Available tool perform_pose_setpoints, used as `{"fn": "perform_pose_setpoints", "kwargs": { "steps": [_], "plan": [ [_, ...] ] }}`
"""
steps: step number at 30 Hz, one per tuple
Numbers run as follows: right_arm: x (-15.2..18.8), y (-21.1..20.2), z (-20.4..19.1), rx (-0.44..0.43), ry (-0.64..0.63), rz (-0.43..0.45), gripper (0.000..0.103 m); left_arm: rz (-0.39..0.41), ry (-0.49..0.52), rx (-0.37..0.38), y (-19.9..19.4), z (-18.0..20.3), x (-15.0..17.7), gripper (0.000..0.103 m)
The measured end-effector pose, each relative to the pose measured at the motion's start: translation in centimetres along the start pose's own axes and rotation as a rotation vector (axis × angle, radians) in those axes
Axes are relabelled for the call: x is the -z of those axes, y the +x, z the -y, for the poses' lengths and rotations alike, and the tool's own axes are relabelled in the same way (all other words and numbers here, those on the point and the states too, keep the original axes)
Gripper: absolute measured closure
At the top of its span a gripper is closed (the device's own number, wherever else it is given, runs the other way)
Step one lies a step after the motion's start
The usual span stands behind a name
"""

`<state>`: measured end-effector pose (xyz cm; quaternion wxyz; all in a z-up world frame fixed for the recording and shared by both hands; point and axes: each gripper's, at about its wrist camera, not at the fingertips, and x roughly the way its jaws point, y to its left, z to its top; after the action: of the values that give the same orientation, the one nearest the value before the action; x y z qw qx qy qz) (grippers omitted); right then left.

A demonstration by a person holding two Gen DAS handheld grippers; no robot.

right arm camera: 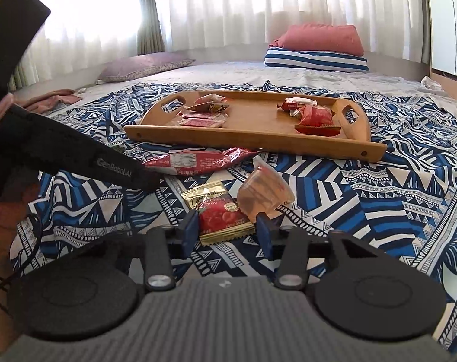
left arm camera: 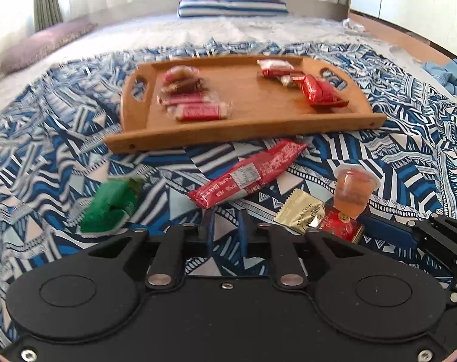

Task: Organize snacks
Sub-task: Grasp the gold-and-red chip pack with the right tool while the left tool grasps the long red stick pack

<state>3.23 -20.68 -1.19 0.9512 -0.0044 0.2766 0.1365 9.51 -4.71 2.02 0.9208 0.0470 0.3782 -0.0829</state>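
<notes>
Spread right hand-held gripper [right arm camera: 227, 230] straddles cherry candy packet [right arm camera: 224, 218], left one [left arm camera: 227, 229] narrowly parted.

Both wrist views look low across the bed, sharing the tray [left arm camera: 252, 132] [right arm camera: 258, 141].

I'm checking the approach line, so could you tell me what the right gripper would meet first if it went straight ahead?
Probably the red cherry candy packet, lying on the cloth between the right gripper's open jaws; the jelly cup sits just beyond.

sunlit curtains [right arm camera: 228, 15] behind bed [right arm camera: 228, 72]
</notes>
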Motion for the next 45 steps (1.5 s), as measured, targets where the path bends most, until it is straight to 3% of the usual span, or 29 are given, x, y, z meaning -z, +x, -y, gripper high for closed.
{"fn": "perform_pose_setpoints", "kwargs": {
  "steps": [1,2,6,9,13,15,17,22,27,30,32,37,42,45],
  "plan": [
    [0.0,0.0,-0.1,0.001,-0.005,0.0,0.054,0.016,0.009,-0.022,-0.2,0.0,0.0,0.065],
    [0.0,0.1,-0.1,0.002,-0.012,0.0,0.054,0.04,0.024,-0.045,-0.4,0.1,-0.1,0.058],
    [-0.3,0.5,-0.1,-0.015,-0.019,0.001,0.05,0.091,0.066,-0.071,-0.1,0.1,-0.9,0.045],
    [-0.9,1.3,0.1,-0.026,-0.022,-0.007,0.037,0.097,0.072,-0.026,1.2,-0.2,-2.0,0.038],
    [-1.5,2.3,-0.3,-0.033,-0.059,-0.029,0.037,0.026,0.032,0.0,3.9,-0.5,-3.5,0.044],
    [-1.5,2.4,-0.6,-0.03,-0.079,-0.036,0.052,-0.023,-0.015,0.043,4.7,-0.7,-3.8,0.047],
    [-1.4,2.1,-0.7,-0.02,-0.086,-0.03,0.057,-0.047,-0.049,0.082,5.0,-0.8,-3.6,0.052],
    [-0.8,1.1,0.1,0.057,-0.025,-0.026,0.058,-0.061,0.024,0.105,4.2,0.3,-2.6,0.063],
    [-0.2,-0.2,1.3,0.21,0.047,-0.014,0.057,-0.074,0.072,0.147,2.1,1.2,-1.2,0.077],
    [0.0,-0.8,2.6,0.26,0.097,-0.018,0.056,-0.074,0.069,0.177,1.3,1.5,-0.8,0.075],
    [0.0,-1.1,3.2,0.251,0.113,-0.005,0.054,-0.047,0.069,0.149,1.1,1.9,-0.8,0.075],
    [0.2,-1.3,2.9,0.229,0.056,0.008,0.052,-0.034,0.081,0.099,2.2,2.9,-1.0,0.058],
    [0.0,-0.8,2.7,0.21,0.041,-0.011,0.048,-0.017,0.088,0.07,2.7,3.4,-0.8,0.058],
    [-0.4,-0.5,2.8,0.191,0.03,-0.015,0.048,-0.023,0.098,0.089,2.6,3.4,-0.7,0.061]
  ]
}}
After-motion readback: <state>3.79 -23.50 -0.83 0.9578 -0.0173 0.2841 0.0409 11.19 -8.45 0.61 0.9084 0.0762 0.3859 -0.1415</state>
